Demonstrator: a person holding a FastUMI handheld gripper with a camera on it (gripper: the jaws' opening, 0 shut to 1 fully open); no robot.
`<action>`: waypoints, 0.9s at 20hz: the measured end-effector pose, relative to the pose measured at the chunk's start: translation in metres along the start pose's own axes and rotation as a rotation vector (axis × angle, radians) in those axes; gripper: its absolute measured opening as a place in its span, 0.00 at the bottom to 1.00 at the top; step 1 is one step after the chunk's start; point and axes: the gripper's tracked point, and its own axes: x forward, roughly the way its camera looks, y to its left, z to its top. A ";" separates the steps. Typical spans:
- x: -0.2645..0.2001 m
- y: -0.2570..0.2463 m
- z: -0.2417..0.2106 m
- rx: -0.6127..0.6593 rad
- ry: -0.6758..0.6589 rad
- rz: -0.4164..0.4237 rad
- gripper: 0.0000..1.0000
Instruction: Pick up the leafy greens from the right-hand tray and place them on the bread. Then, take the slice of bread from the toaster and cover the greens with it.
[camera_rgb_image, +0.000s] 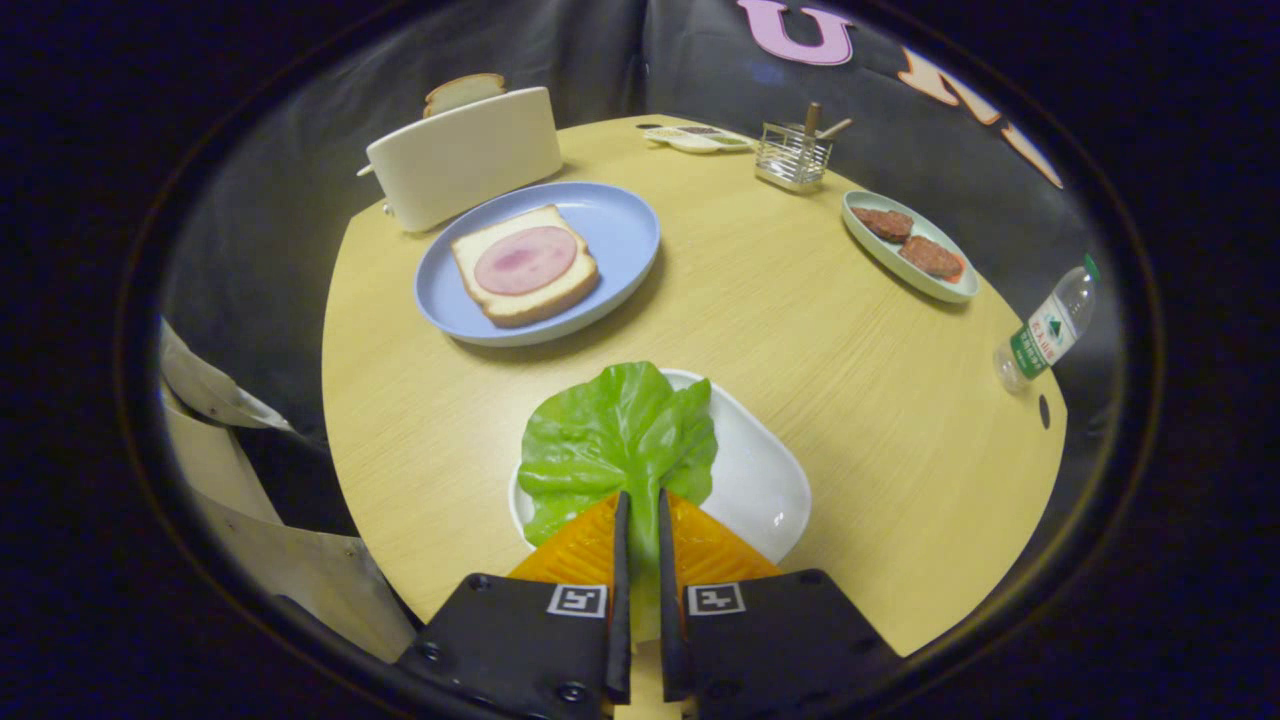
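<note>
One lettuce leaf (617, 435) is pinched at its near end by the closed tool (640, 515), over the white tray (760, 480), long axis pointing ahead toward one ham-topped bread slice (524, 264); another slice (464, 91) stands in the toaster (465, 155).

A round wooden worktop (760, 300) carries a toaster (465, 155), a blue plate (620, 230) and a white tray (760, 480). Farther off sit a wire holder (792, 155), a green dish (905, 275), a small tray (695, 138) and a lying bottle (1045, 330).
</note>
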 end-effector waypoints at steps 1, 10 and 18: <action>-0.003 0.002 0.004 0.002 -0.010 0.000 0.15; -0.037 0.011 0.044 0.016 -0.089 -0.044 0.15; -0.046 0.034 0.091 -0.026 -0.138 -0.052 0.15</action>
